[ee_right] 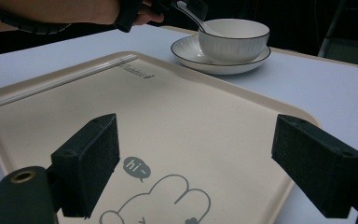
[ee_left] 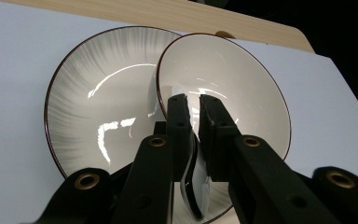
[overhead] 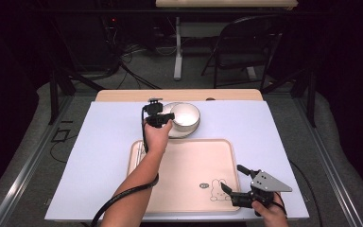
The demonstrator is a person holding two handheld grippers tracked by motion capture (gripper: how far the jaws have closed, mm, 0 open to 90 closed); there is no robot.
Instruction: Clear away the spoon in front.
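From above, your left gripper (overhead: 166, 116) reaches the bowl (overhead: 185, 115) on its plate (overhead: 182, 131). Its own view shows jaws pinching a spoon (ee_left: 193, 186) (handle only). Your right gripper (ee_right: 196, 170) hangs spread over the tray (ee_right: 177, 116).

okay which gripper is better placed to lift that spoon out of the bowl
Left. The left gripper is already shut on the spoon above the bowl. The right gripper sits open over the tray, far from the bowl.

A beige tray (overhead: 184, 156) printed with a rabbit lies on the white-covered table (overhead: 104, 142)
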